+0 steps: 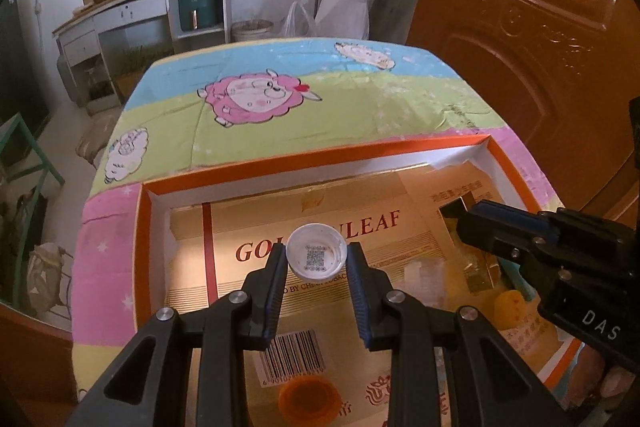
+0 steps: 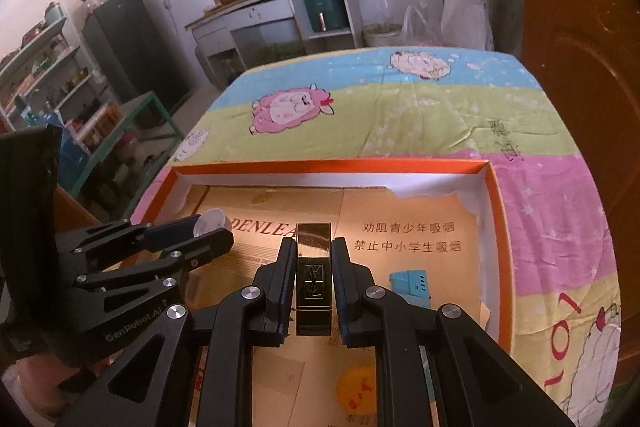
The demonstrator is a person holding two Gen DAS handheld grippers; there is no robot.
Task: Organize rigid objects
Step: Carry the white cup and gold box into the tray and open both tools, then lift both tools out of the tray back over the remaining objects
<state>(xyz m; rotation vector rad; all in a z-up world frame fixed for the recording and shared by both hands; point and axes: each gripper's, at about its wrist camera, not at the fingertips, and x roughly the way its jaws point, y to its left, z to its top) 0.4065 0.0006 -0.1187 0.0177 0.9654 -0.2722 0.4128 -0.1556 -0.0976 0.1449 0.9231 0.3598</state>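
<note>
My left gripper (image 1: 317, 254) is shut on a white bottle cap (image 1: 317, 253) with a QR code inside, held above an orange-rimmed cardboard box (image 1: 280, 163). My right gripper (image 2: 313, 247) is shut on a gold lipstick case (image 2: 314, 279) with a YSL logo, held above the same box (image 2: 320, 163). The right gripper (image 1: 520, 231) also shows at the right of the left wrist view. The left gripper (image 2: 208, 231) with the cap (image 2: 210, 221) shows at the left of the right wrist view.
In the box lie an orange cap (image 1: 306, 397), a yellow piece (image 1: 514, 309), a clear plastic piece (image 1: 424, 277) and a light blue object (image 2: 410, 285). The box stands on a cartoon-sheep tablecloth (image 1: 320, 95). A brown door (image 1: 540, 27) is on the right.
</note>
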